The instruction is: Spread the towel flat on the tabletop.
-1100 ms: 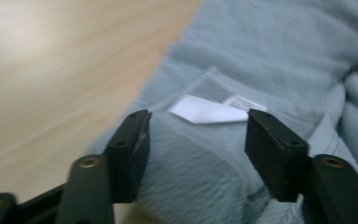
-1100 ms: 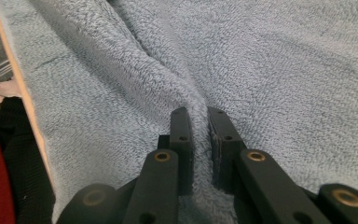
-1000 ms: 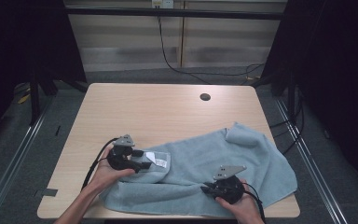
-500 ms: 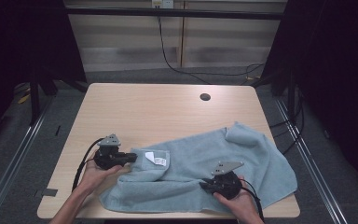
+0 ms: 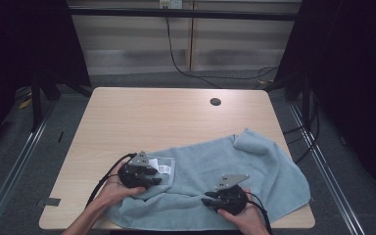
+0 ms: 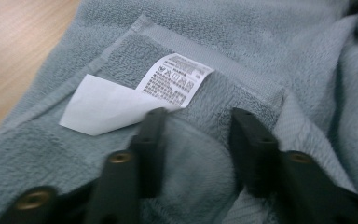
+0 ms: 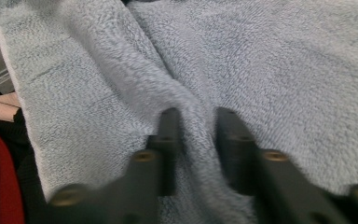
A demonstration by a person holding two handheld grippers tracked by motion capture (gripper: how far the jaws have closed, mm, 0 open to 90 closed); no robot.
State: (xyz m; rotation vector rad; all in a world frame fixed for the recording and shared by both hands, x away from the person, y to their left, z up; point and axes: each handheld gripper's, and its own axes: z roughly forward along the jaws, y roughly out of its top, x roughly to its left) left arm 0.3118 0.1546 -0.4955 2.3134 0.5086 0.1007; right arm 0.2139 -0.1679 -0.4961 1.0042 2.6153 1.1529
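Towel of soft grey-blue terry cloth [image 5: 235, 176] lies rumpled over the near right part of the light wooden table [image 5: 152, 117], and one corner is bunched up toward the far right edge. Its near left corner is folded over, so the hem is up. The left gripper [image 5: 149, 177], black with a grey plate on top, rests on this folded corner; in the left gripper view its jaws stand rather wide, with a fold of cloth between them but not pinched. The right gripper [image 5: 210, 200] sits low on the towel close to the near table edge. In the right gripper view its jaws are narrow and pinch a raised ridge of the cloth. A small white care label with black print [image 6: 130, 93] lies on the folded corner, just beside the left jaw tip.
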